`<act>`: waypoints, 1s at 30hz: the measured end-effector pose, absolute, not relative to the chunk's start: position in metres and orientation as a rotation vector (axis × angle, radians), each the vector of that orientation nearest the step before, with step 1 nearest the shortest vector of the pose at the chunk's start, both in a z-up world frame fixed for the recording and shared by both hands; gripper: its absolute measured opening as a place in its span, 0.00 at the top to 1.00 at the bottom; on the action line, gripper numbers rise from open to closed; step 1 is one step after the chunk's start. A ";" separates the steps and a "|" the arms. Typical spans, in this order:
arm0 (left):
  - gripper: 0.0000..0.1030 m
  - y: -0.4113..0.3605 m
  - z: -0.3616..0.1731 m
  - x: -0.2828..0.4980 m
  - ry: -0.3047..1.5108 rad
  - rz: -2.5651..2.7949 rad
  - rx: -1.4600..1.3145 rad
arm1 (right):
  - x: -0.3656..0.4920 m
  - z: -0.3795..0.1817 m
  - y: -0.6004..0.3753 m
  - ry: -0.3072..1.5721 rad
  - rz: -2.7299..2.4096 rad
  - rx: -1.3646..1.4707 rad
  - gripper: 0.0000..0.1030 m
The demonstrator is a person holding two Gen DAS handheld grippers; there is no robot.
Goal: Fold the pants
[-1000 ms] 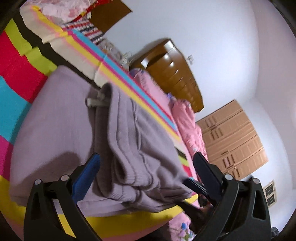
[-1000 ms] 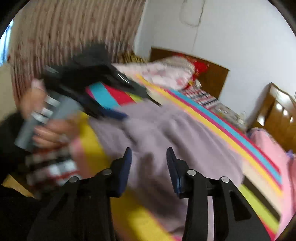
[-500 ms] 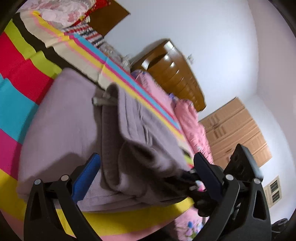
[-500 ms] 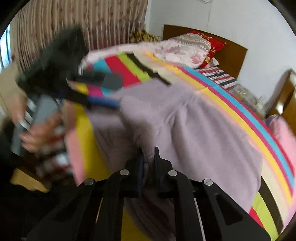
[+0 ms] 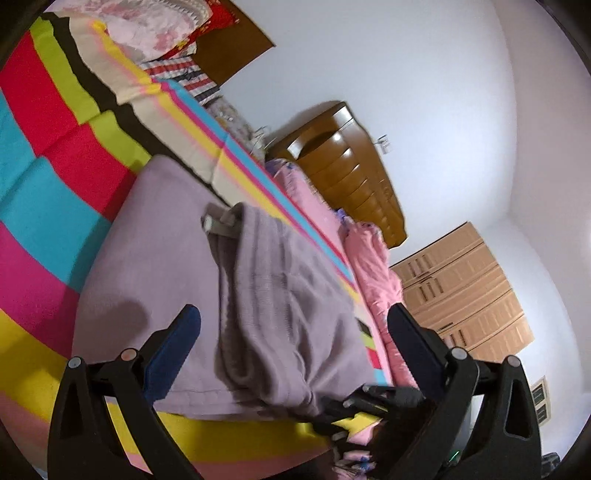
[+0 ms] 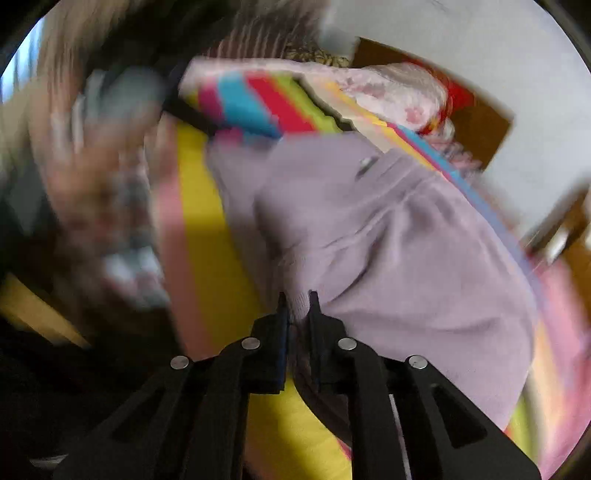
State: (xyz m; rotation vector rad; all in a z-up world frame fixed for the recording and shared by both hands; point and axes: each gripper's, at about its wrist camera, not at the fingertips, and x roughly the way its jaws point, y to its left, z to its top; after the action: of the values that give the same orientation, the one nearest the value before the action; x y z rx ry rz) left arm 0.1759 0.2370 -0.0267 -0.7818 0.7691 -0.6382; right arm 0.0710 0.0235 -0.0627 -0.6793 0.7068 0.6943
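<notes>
Ahead of both grippers: bed with a striped bedspread [image 5: 55, 177], bands of red, teal, pink, yellow, green. Lilac pants [image 5: 177, 254] lie flat on it, partly folded, with an upper layer bunched into ridges running away from the left gripper [image 5: 291, 321]. Small grey tag [image 5: 218, 225] sits at the far end of that bunched layer.

Left gripper: fingers spread wide, nothing between them, hovering over the near edge of the pants; the fold ridge sits between the two blue pads in view but no contact is visible.

Right gripper [image 6: 297, 299]: fingers pinched together on a fold of the pants at their near edge, fabric pulled up into a peak at the tips. Right wrist view is heavily motion-blurred. In the left wrist view the right gripper shows low and right of the left one, at the pants' near corner.

Beyond the bed, right of the left gripper: pink bedding [image 5: 373, 266], brown wooden headboard [image 5: 343, 166], light wooden wardrobe [image 5: 465, 288]. Pillows [image 5: 147, 33] at far left.
</notes>
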 end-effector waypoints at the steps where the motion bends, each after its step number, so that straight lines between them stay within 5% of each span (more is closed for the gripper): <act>1: 0.02 0.234 -0.026 0.175 0.778 -0.629 -0.756 | 0.067 -0.063 0.024 0.677 0.671 -0.679 0.86; 3: 0.02 0.231 -0.026 0.174 0.785 -0.621 -0.728 | 0.071 -0.055 0.015 0.679 0.667 -0.589 0.82; 7: 0.02 0.229 -0.026 0.172 0.785 -0.619 -0.717 | 0.084 -0.040 -0.005 0.707 0.681 -0.452 0.47; 9: 0.02 0.227 -0.027 0.170 0.784 -0.622 -0.716 | 0.088 -0.034 -0.005 0.688 0.684 -0.460 0.42; 15: 0.02 0.224 -0.026 0.165 0.800 -0.631 -0.697 | 0.083 -0.056 0.016 0.693 0.709 -0.636 0.43; 18: 0.02 0.227 -0.026 0.167 0.801 -0.637 -0.714 | 0.085 -0.062 0.011 0.654 0.680 -0.678 0.64; 23: 0.02 0.230 -0.027 0.168 0.815 -0.667 -0.748 | 0.111 -0.035 -0.022 0.731 0.805 -0.395 0.81; 30: 0.02 0.210 -0.039 0.202 0.944 -0.864 -0.948 | 0.134 -0.011 -0.054 0.727 0.877 -0.146 0.83</act>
State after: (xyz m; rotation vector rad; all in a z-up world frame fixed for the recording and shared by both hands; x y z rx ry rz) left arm 0.2019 0.2099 -0.0387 -0.9482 0.9437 -0.8641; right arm 0.1338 -0.0539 -0.0106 -0.1458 0.7266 0.8767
